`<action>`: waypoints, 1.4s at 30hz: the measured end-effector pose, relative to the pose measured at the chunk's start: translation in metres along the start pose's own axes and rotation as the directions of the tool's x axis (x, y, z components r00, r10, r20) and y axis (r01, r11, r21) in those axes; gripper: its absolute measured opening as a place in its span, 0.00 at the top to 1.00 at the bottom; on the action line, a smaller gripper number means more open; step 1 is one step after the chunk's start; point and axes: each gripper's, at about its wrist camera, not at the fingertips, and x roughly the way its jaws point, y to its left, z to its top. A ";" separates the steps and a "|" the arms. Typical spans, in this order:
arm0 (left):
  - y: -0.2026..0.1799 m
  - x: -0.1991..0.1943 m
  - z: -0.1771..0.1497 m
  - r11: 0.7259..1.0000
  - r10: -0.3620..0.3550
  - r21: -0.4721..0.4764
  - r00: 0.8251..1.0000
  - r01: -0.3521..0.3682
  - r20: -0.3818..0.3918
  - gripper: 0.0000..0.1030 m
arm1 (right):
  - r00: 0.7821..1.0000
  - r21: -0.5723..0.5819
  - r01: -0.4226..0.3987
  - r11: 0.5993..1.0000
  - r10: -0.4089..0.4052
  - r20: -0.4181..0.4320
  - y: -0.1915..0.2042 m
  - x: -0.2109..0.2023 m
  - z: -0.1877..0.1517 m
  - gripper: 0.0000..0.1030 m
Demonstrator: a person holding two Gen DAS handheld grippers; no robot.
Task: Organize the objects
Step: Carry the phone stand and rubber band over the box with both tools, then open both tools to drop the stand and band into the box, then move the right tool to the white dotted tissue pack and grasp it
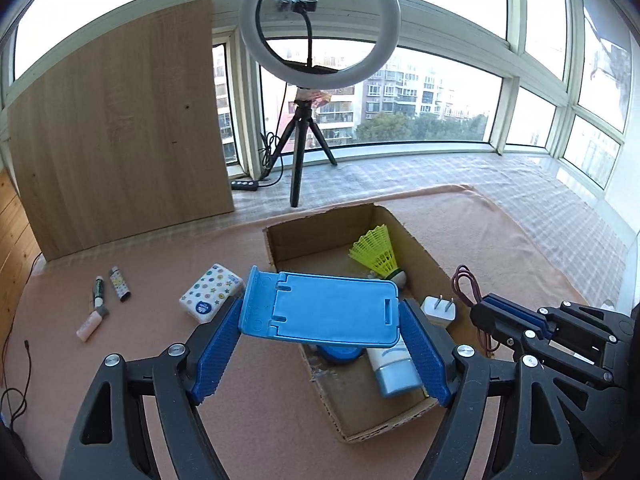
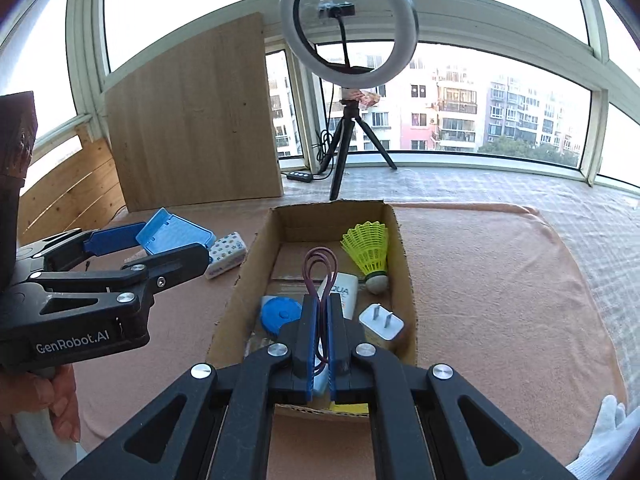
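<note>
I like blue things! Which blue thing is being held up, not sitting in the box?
The blue phone stand, clamped by the left gripper. The round blue case lies inside the cardboard box.

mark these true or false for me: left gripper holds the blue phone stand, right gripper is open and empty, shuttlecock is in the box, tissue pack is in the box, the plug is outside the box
1. The left gripper holds the blue phone stand. True.
2. The right gripper is open and empty. False: it is shut on a looped dark red cord.
3. The yellow shuttlecock is in the cardboard box. True.
4. The tissue pack is in the box. False: it lies on the pink cloth beside the box.
5. The white plug is outside the box. False: it lies inside.
</note>
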 end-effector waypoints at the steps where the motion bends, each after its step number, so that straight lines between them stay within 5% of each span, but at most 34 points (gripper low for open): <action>1: -0.003 0.003 0.001 1.000 -0.002 0.003 1.000 0.002 -0.003 0.21 | 1.000 0.004 0.000 1.000 0.000 -0.001 -0.003 0.001 -0.001 0.96; 11: -0.007 0.018 0.004 0.999 0.037 0.009 0.999 -0.037 -0.013 0.19 | 1.000 0.013 0.014 1.000 -0.013 -0.011 -0.016 0.015 -0.002 0.94; 14: 0.001 0.017 0.002 0.998 0.062 0.001 0.998 -0.062 -0.005 0.11 | 1.000 0.032 0.006 0.999 -0.005 -0.022 -0.021 0.019 -0.003 0.69; 25: 0.068 0.011 -0.010 0.989 0.105 -0.102 0.994 -0.108 -0.033 0.11 | 0.999 0.023 0.005 1.000 -0.004 -0.033 0.000 0.026 0.004 0.69; 42: 0.222 -0.027 -0.078 0.946 0.146 -0.278 0.984 -0.169 -0.101 0.11 | 0.982 -0.094 -0.130 0.987 0.115 -0.148 0.149 0.081 0.013 0.64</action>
